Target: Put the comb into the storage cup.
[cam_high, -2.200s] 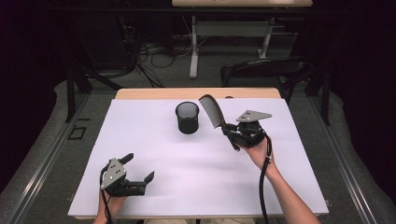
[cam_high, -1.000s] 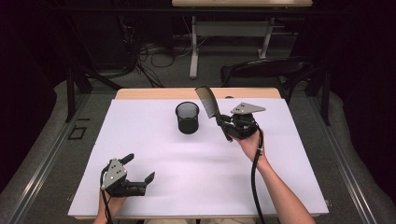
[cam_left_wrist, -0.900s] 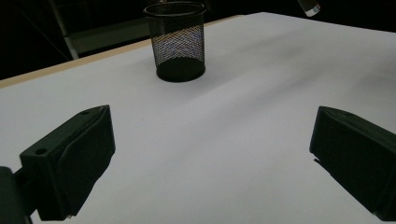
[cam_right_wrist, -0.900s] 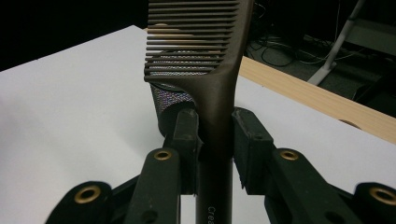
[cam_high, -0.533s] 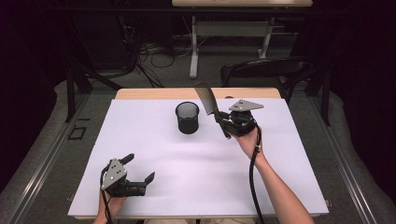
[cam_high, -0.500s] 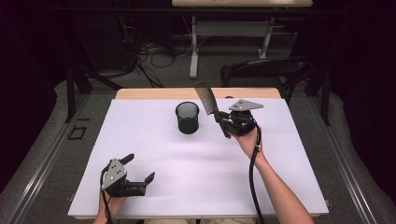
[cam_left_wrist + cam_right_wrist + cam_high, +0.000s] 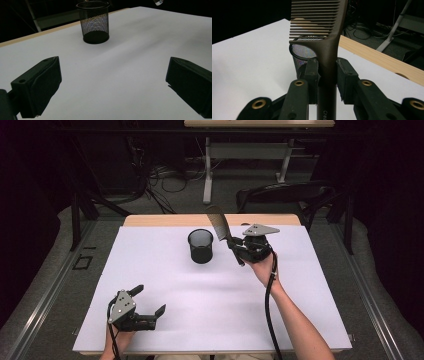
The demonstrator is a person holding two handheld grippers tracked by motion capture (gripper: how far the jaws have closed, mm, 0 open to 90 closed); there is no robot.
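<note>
**Comb held just beside the cup: a miss or a tip-over is possible**

High view: the right gripper (image 7: 239, 251) holds a dark comb (image 7: 220, 226) by its handle, above the table (image 7: 300, 300) and just to the right of the black mesh cup (image 7: 201, 246). The teeth end points up and toward the cup, and the handle end points down. I judge that if the comb goes down at this tilt, it can hit the rim and push the light cup over, or slide past it onto the table. The left gripper (image 7: 150, 306) rests low near the front edge, well apart from the cup, its jaws apart and empty. The comb's teeth are hard to make out here against the dark floor.

Left gripper view: both jaws stand wide with bare table between them. The cup (image 7: 93, 22) is far ahead, upright. Whether anything is inside it, I cannot tell through the mesh.

Right gripper view: the jaws are clamped on the comb (image 7: 322, 32) at its handle. The grip is narrow, so the comb may turn between the pads. The comb covers part of the cup (image 7: 300, 53), its top is cut off, and the print on the handle is cut off too.
</note>
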